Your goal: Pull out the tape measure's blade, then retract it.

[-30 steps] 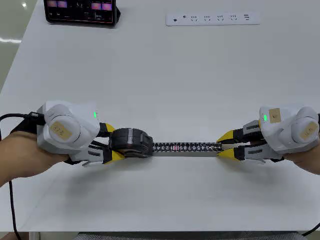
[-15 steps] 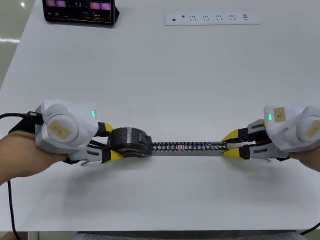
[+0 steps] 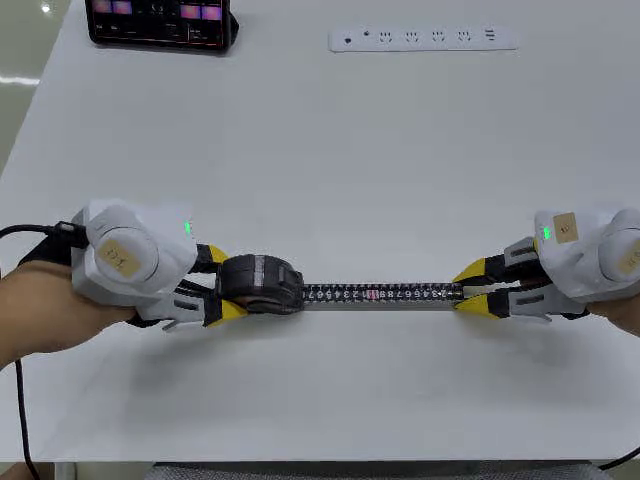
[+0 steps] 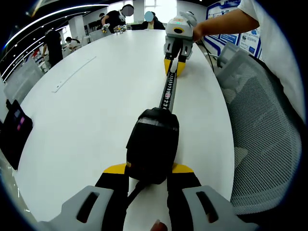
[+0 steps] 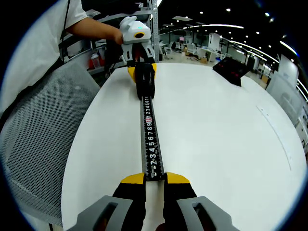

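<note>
A black tape measure case (image 3: 261,284) lies on the white table, held between the jaws of my left gripper (image 3: 222,286), which is shut on it. In the left gripper view the case (image 4: 152,145) sits just ahead of the yellow fingertips (image 4: 115,169). The numbered blade (image 3: 380,294) runs out to the right, flat and straight. My right gripper (image 3: 472,287) is shut on the blade's end hook. In the right gripper view the blade (image 5: 149,147) stretches away from my right gripper (image 5: 154,178) to the case (image 5: 145,79).
A white power strip (image 3: 423,39) lies at the table's far edge, and a dark tablet (image 3: 160,22) stands at the far left. A cable (image 3: 20,390) trails off the left gripper. A mesh chair (image 4: 257,144) stands beside the table's near edge.
My right gripper has moved to the right with the blade's end, and more blade now shows between the grippers. The left gripper and case have stayed put.
</note>
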{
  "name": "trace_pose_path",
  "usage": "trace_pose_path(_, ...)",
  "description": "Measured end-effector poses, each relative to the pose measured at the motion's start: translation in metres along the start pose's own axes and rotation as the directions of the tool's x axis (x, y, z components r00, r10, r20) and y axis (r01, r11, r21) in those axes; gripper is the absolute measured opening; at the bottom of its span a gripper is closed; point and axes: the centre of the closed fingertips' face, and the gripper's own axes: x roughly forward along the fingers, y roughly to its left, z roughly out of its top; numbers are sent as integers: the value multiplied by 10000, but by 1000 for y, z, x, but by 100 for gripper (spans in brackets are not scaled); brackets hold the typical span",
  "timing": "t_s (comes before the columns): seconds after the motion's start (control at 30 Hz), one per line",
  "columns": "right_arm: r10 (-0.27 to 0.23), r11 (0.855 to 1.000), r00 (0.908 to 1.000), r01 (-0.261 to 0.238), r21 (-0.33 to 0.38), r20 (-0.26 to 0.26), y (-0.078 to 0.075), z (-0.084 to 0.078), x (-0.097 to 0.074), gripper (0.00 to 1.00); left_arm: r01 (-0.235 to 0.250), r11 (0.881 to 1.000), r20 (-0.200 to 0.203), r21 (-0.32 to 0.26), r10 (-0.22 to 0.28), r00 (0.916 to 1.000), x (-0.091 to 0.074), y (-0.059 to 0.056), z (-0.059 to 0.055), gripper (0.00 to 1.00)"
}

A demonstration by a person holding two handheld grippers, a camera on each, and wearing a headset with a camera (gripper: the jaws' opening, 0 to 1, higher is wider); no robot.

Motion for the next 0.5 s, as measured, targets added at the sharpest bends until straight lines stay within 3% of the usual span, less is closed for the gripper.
trace_pose_path(0.5,-28,10000,9996,26,-56,-264,-2,-9,-9,9,2,10000,-12,-61,-2,10000,0,1,1,25)
